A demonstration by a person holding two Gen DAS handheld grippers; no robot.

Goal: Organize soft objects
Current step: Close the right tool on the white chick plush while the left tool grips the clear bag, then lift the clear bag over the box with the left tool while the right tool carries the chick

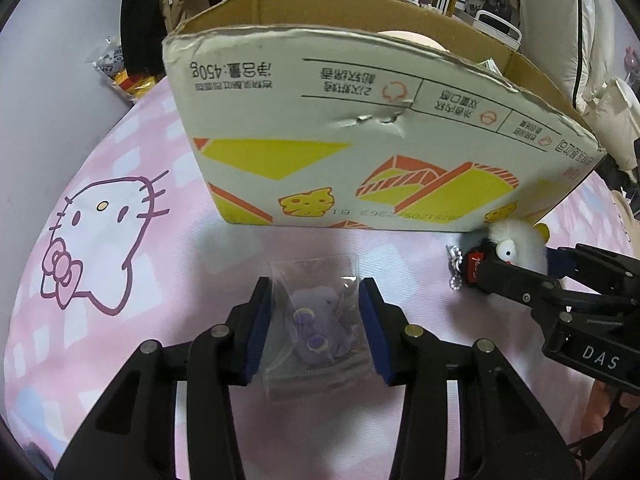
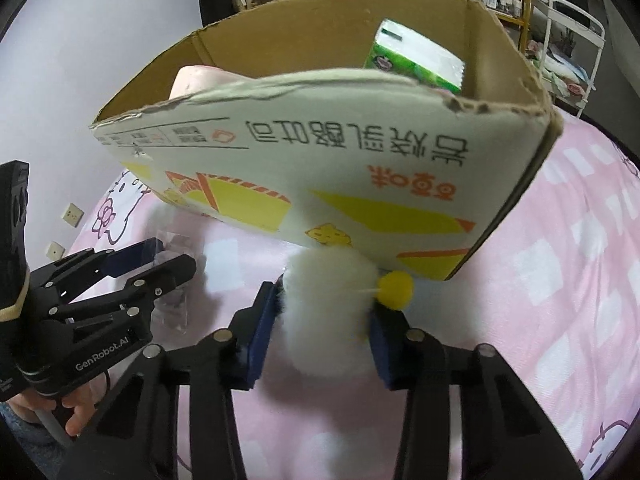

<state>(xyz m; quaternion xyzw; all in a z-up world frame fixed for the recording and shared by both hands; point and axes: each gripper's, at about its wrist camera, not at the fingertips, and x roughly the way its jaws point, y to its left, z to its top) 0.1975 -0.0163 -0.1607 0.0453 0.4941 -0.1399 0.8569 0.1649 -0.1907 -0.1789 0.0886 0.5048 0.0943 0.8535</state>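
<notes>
A clear plastic bag with a small purple plush [image 1: 316, 322] lies on the pink bed sheet [image 1: 160, 312]. My left gripper [image 1: 316, 292] straddles it, its blue pads touching the bag's sides. My right gripper [image 2: 326, 300] is closed on a white fluffy plush [image 2: 330, 312] with a yellow pompom [image 2: 396, 290], right against the front of the open cardboard box [image 2: 320, 152]. In the left wrist view that plush [image 1: 516, 246] shows its eye and a bead chain. The box [image 1: 360, 128] holds a pink soft item [image 2: 192, 82] and a green tissue pack [image 2: 416, 60].
The sheet has a Hello Kitty print [image 1: 100, 232]. A snack bag [image 1: 120, 76] lies at the far left by the wall. Shelves, a white rack [image 2: 572, 52] and hanging clothes stand behind the box.
</notes>
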